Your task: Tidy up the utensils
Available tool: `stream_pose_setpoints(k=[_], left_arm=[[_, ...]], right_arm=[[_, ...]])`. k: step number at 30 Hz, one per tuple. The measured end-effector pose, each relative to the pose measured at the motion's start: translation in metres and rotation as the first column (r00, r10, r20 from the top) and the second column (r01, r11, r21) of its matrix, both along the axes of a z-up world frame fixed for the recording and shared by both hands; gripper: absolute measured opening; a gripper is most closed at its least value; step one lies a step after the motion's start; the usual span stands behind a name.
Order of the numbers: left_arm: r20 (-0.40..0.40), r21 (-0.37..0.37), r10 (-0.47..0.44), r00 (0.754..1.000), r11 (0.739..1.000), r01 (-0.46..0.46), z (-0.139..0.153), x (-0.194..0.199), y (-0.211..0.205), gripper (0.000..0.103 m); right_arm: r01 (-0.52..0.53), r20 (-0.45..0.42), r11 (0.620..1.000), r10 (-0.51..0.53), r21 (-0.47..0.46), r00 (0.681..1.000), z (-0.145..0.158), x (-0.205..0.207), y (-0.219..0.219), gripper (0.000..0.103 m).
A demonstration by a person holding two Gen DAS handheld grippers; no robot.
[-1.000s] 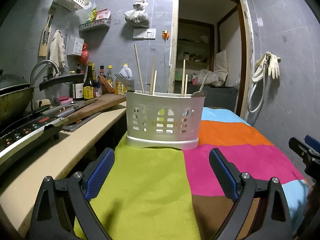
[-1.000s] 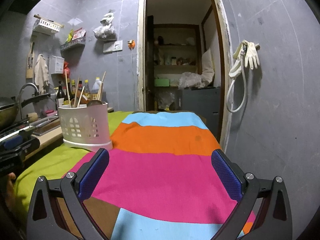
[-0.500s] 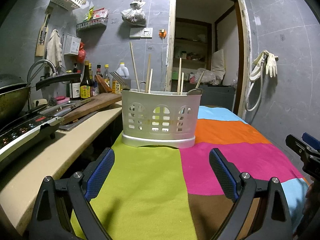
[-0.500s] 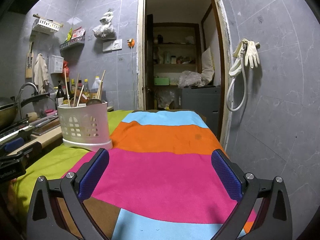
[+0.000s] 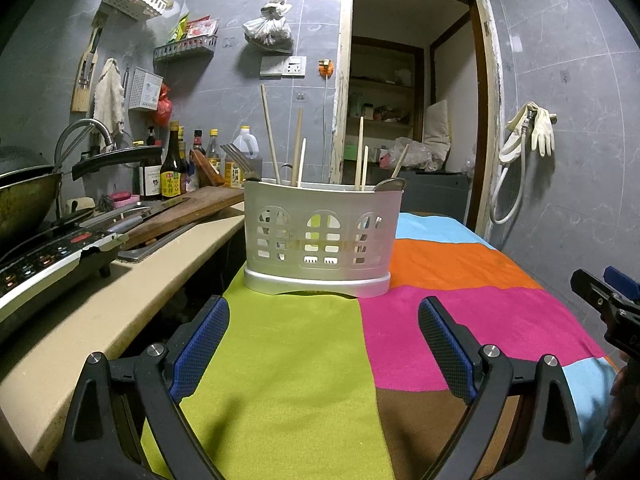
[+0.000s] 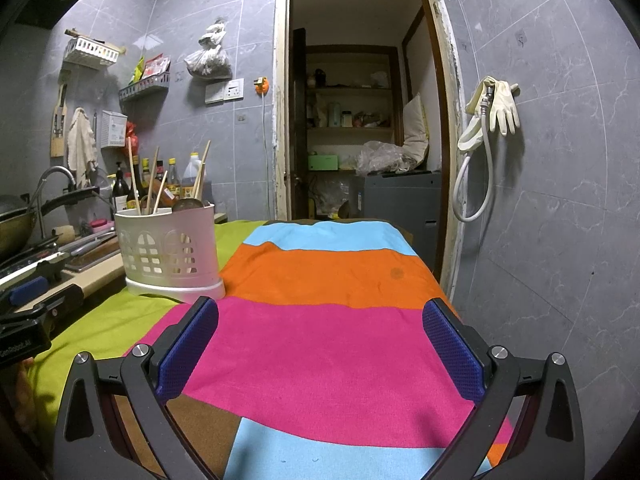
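Both tongs are released and carry nothing, so this looks like either the close of the sorting or a pause before another pickup; no loose utensil shows on the cloth. The left tongs (image 5: 323, 334) face the holder (image 5: 320, 236) straight ahead, near; from the right tongs (image 6: 320, 338) it stands ahead to the left. It is a white plastic caddy with arched cut-outs, holding wooden chopsticks (image 5: 269, 132), a fork (image 5: 236, 156) and a spoon (image 5: 387, 185). The tablecloth (image 6: 320, 344) is soft, in bright colour blocks
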State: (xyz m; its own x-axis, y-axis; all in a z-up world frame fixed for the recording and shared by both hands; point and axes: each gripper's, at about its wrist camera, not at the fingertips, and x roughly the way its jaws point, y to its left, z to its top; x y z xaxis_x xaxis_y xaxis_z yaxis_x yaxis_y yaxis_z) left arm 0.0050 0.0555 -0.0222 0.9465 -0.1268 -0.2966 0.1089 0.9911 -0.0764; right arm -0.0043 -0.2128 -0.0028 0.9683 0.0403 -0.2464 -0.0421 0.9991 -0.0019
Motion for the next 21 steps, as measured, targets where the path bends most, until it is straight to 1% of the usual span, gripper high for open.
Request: stream_pose_setpoints(k=[21], left_arm=[[-0.003, -0.001, 0.001, 1.0, 1.0, -0.001, 0.0007, 0.0009, -0.0003, 0.093]], right_arm=[[0.0, -0.001, 1.0, 0.0, 0.0, 1.0, -0.0001, 0.0002, 0.0005, 0.103]])
